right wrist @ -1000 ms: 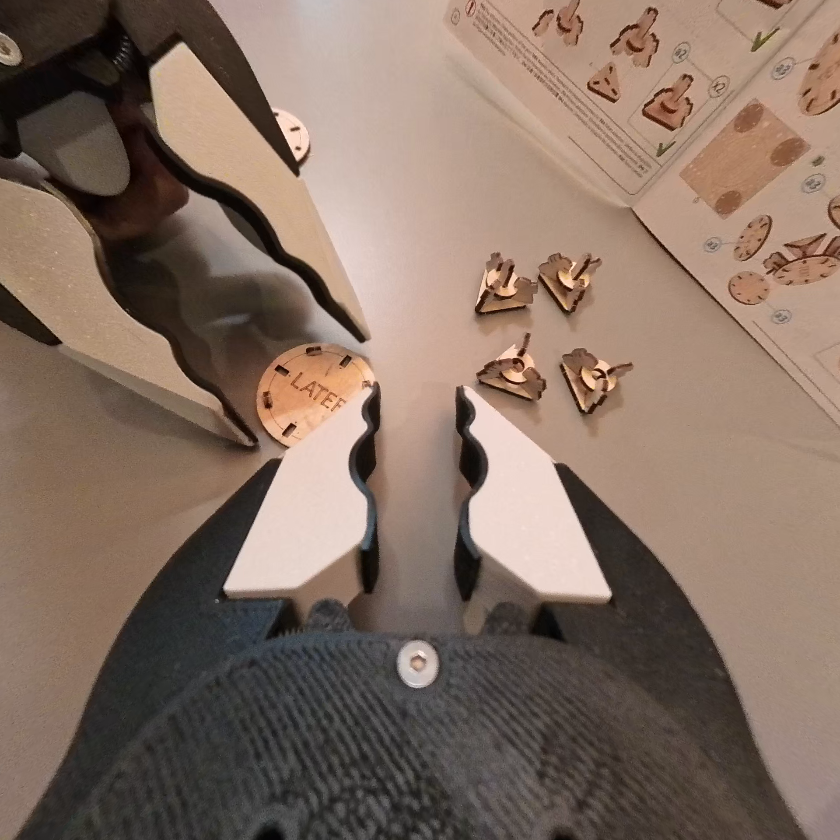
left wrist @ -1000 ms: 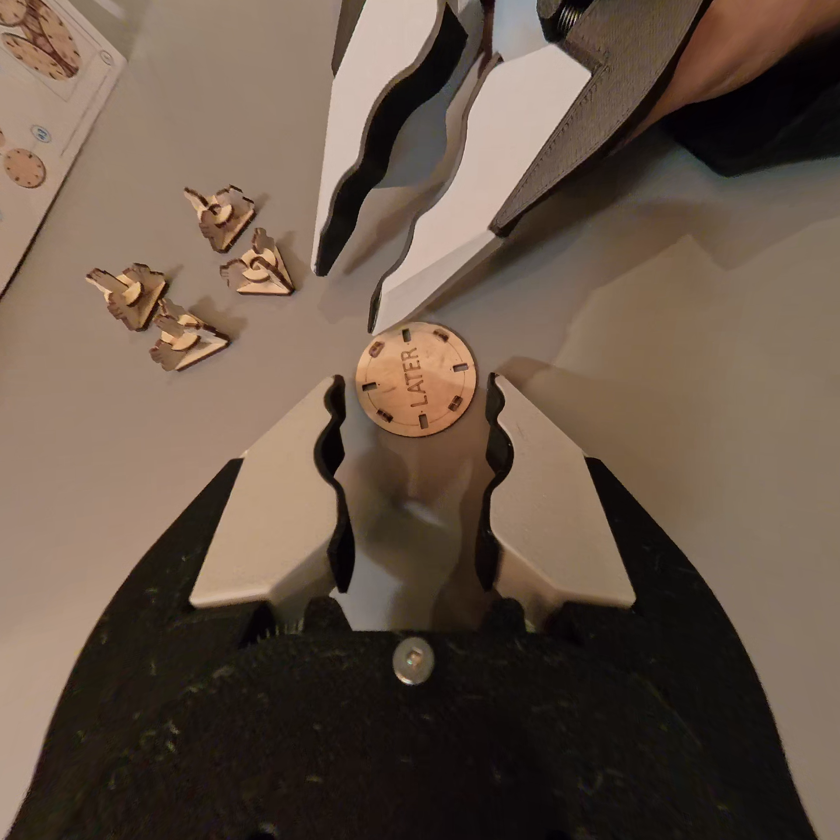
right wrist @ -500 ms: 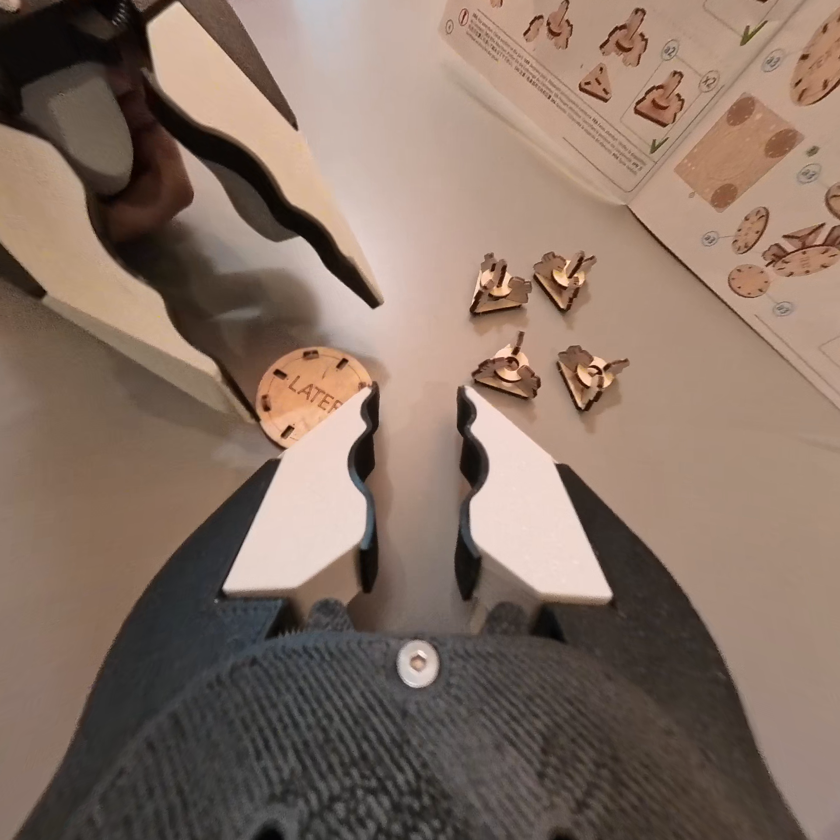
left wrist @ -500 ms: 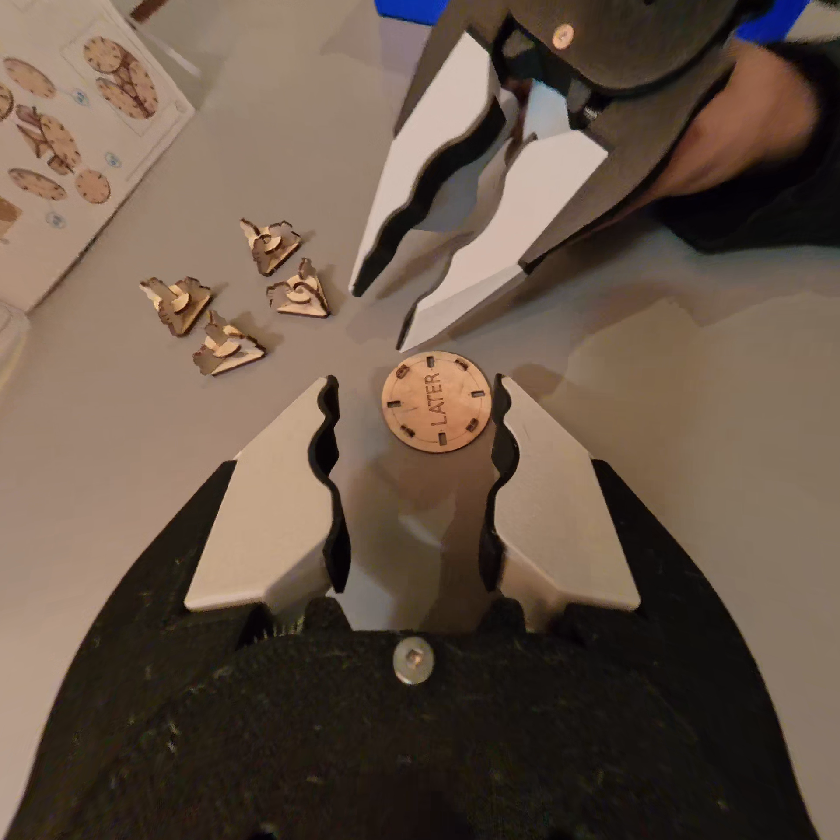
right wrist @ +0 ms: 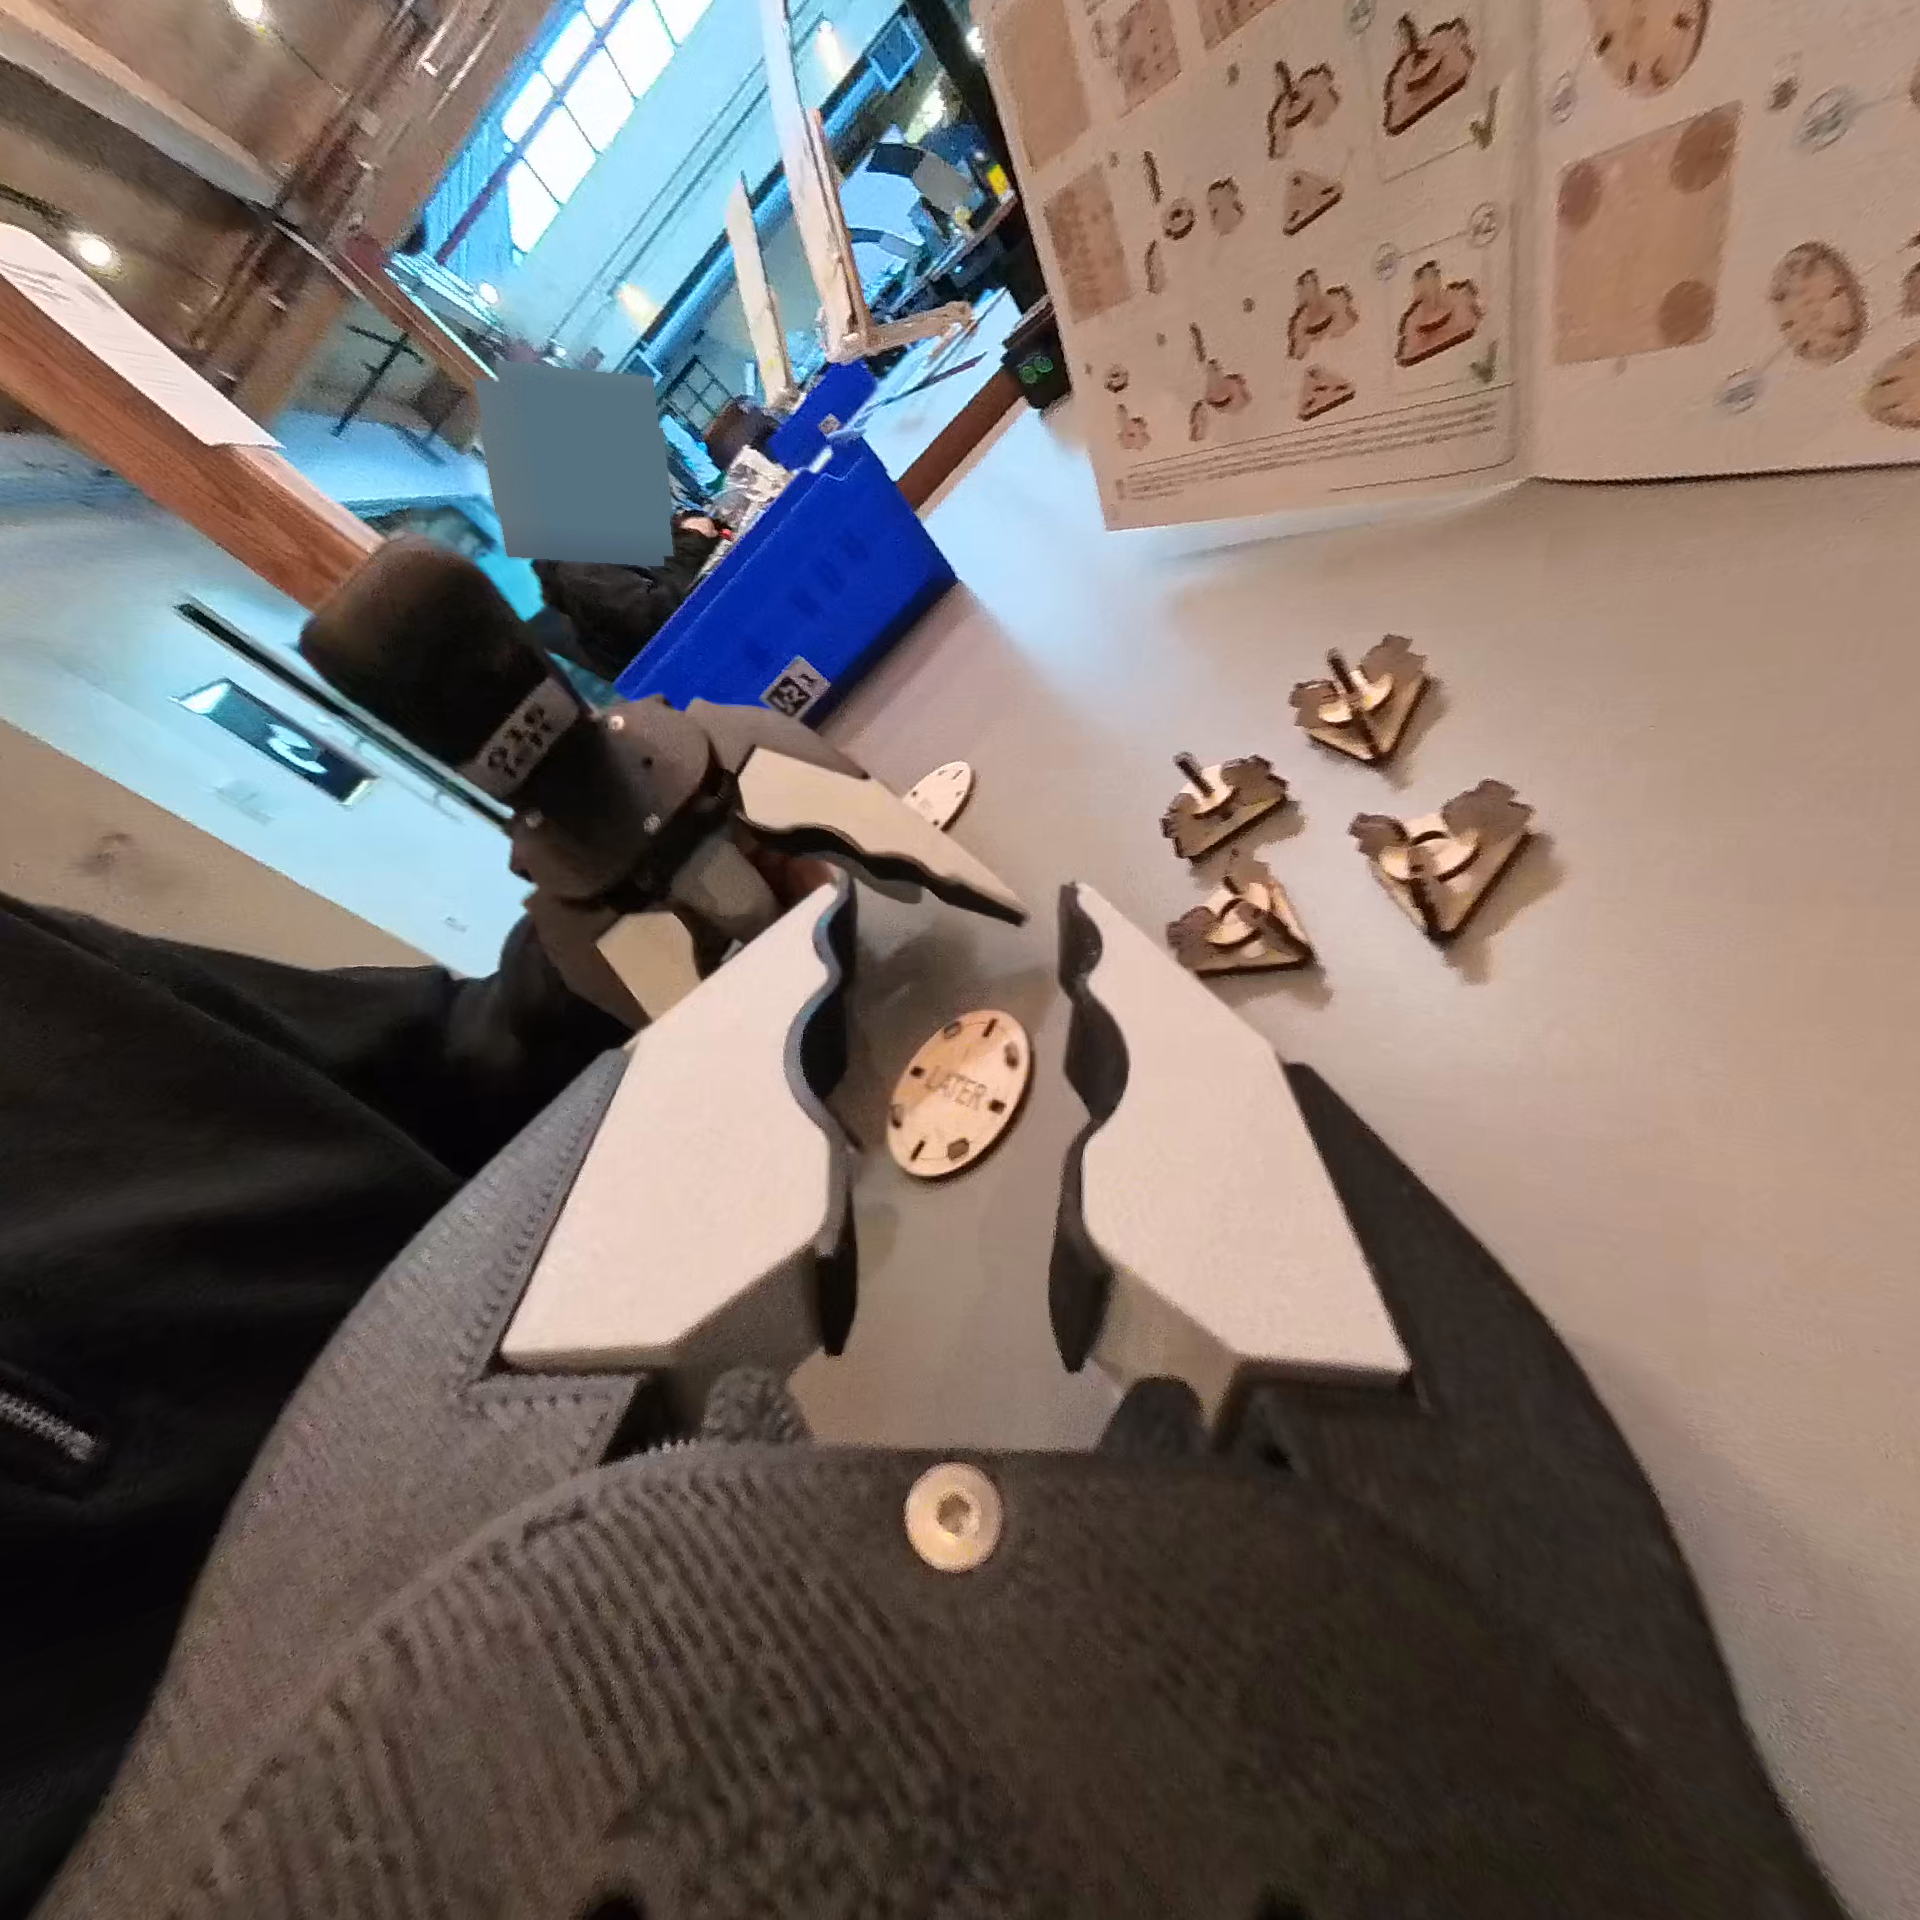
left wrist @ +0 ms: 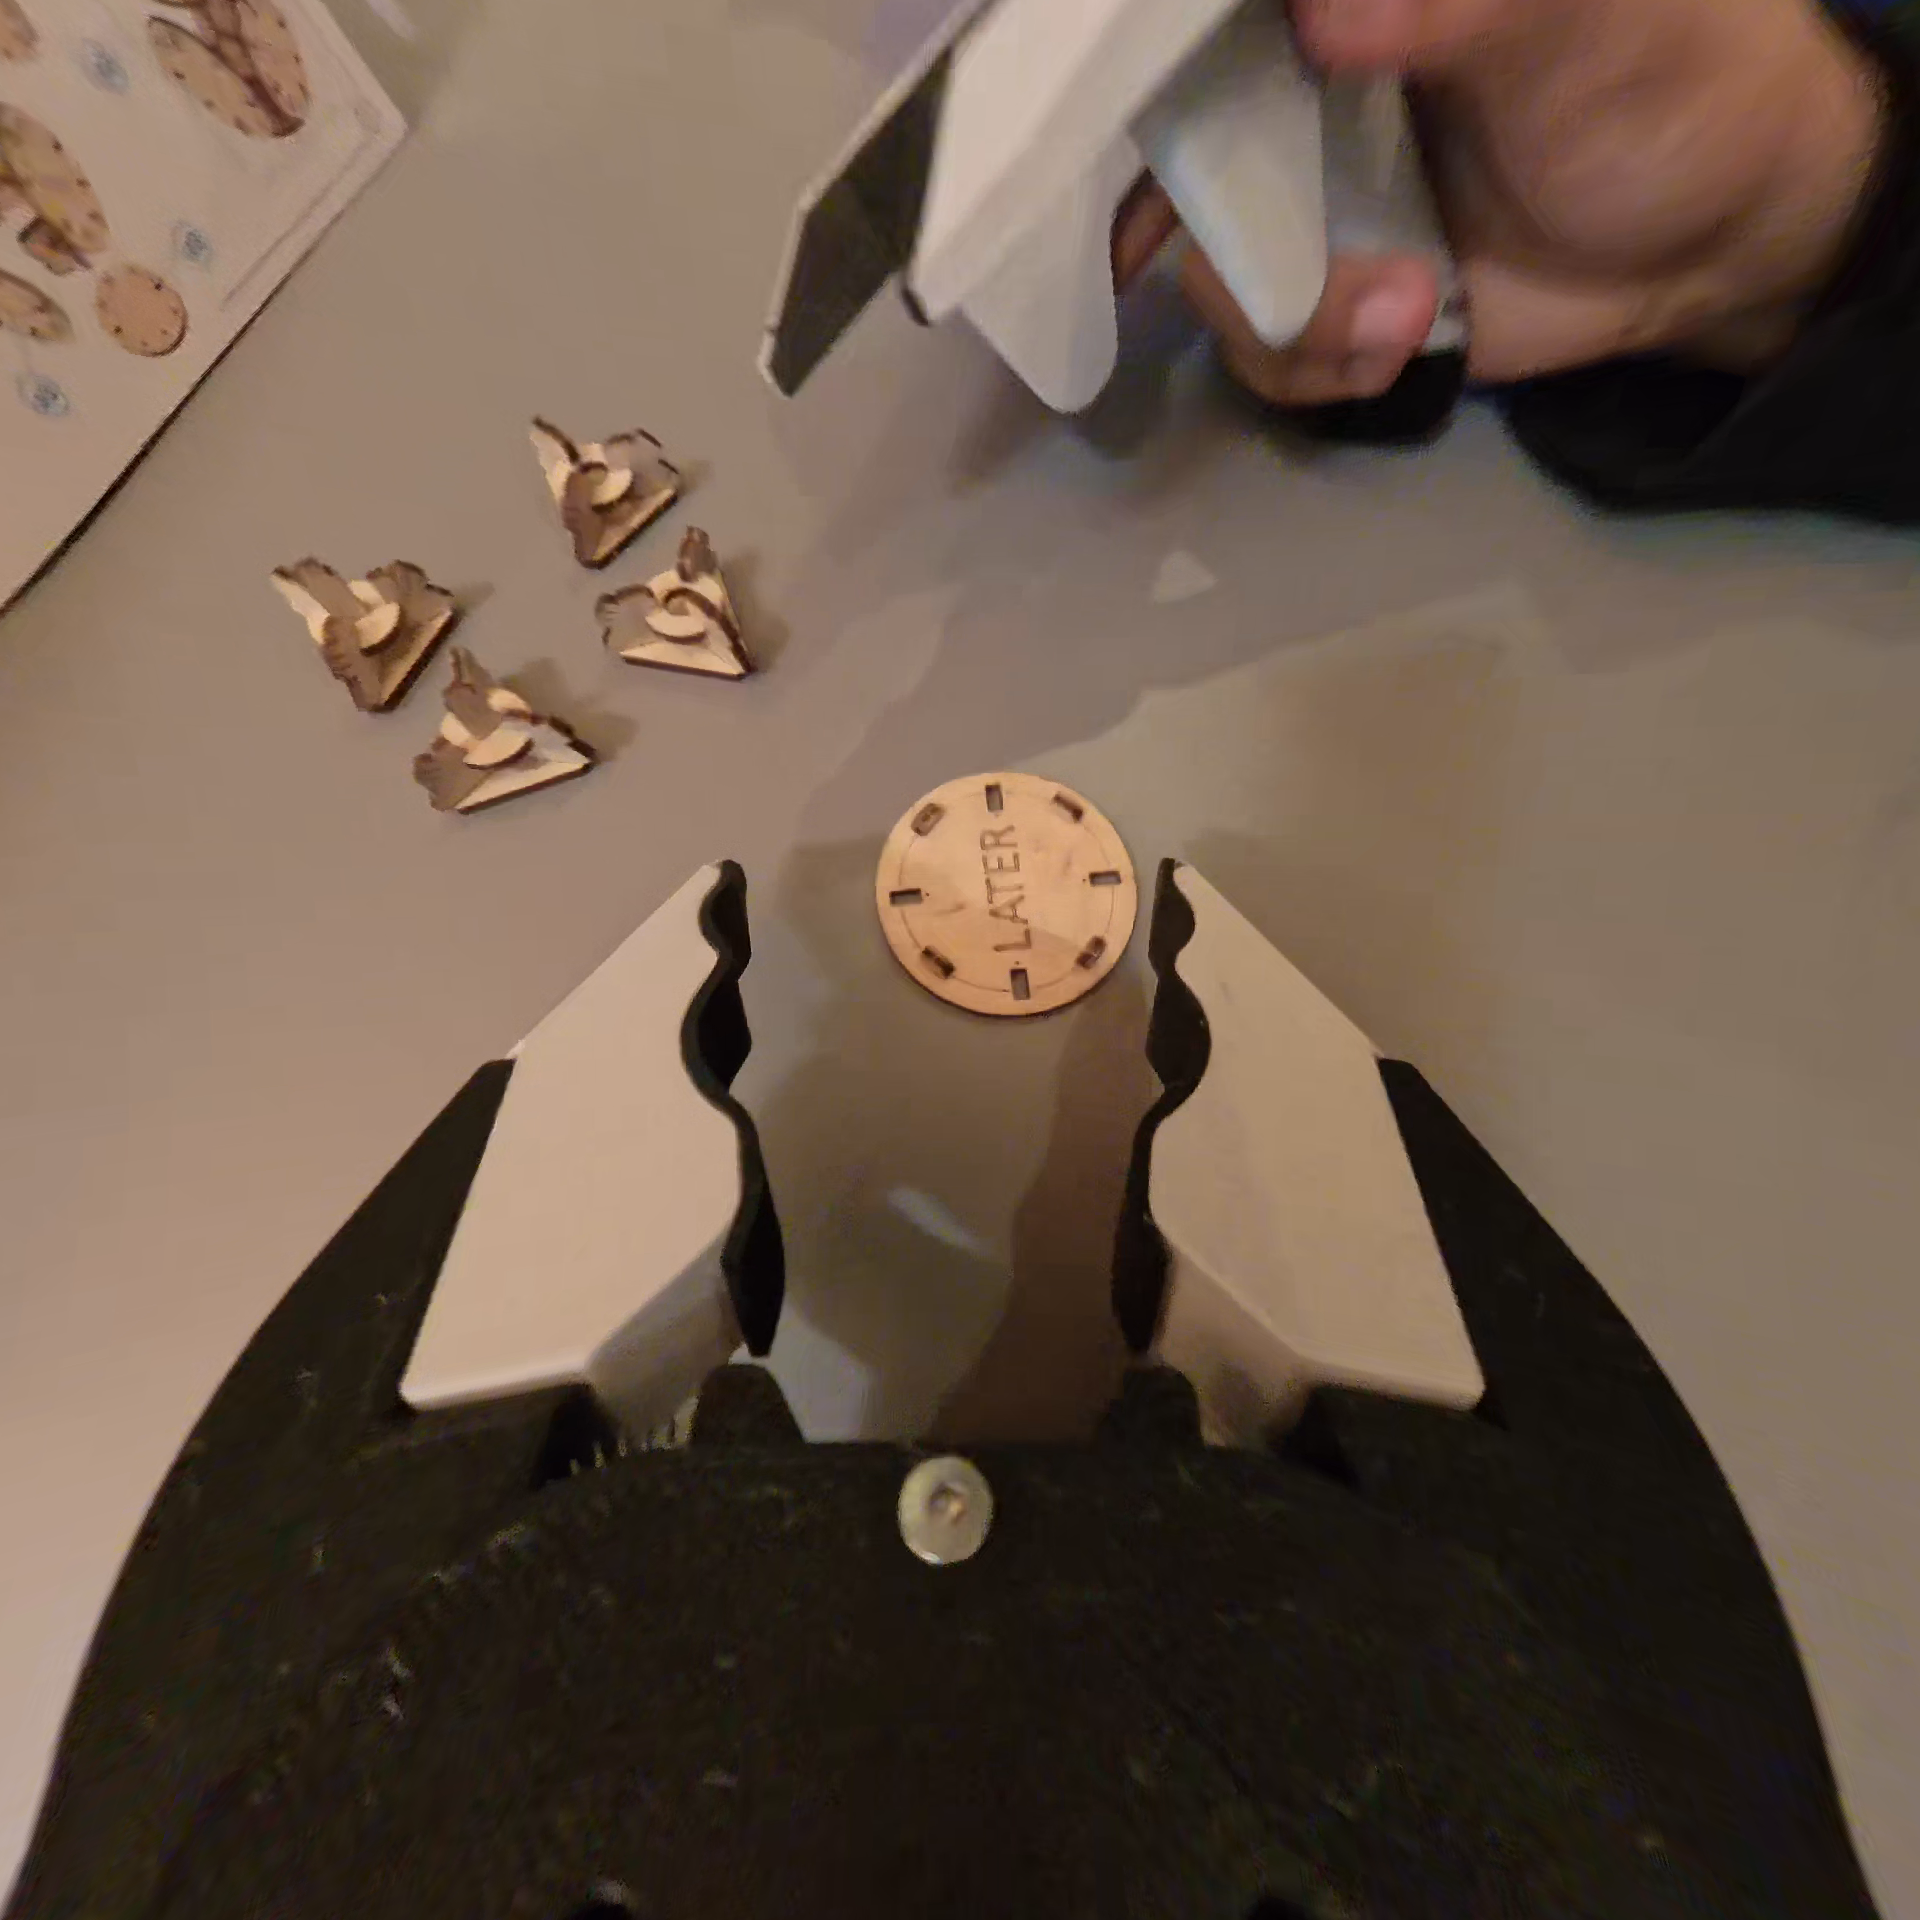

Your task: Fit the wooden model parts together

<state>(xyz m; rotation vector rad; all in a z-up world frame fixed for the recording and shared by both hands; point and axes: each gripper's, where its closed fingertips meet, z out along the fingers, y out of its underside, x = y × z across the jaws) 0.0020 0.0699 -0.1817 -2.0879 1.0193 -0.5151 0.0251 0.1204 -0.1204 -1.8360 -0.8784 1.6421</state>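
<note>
The left gripper (left wrist: 945, 883) is hovering wide open, gripping nothing, one wooden disc (left wrist: 1006, 891) lying untouched between its fingertips. The right gripper (right wrist: 958, 904) is standing partly open, bare. Four triangular wooden pieces (left wrist: 509, 613) are sitting nearby.

A smooth grey desk (left wrist: 1558, 935) carries several small things. A round, flat, light wooden disc with slots around its edge (left wrist: 1006, 891) lies flat near the middle. Left of it, well apart, four small triangular wooden assemblies with upright pegs (left wrist: 509, 613) sit in a loose cluster. An open white instruction booklet with printed diagrams (right wrist: 1455, 239) lies at the far edge. A second pale disc (right wrist: 938, 794) lies farther back.
</note>
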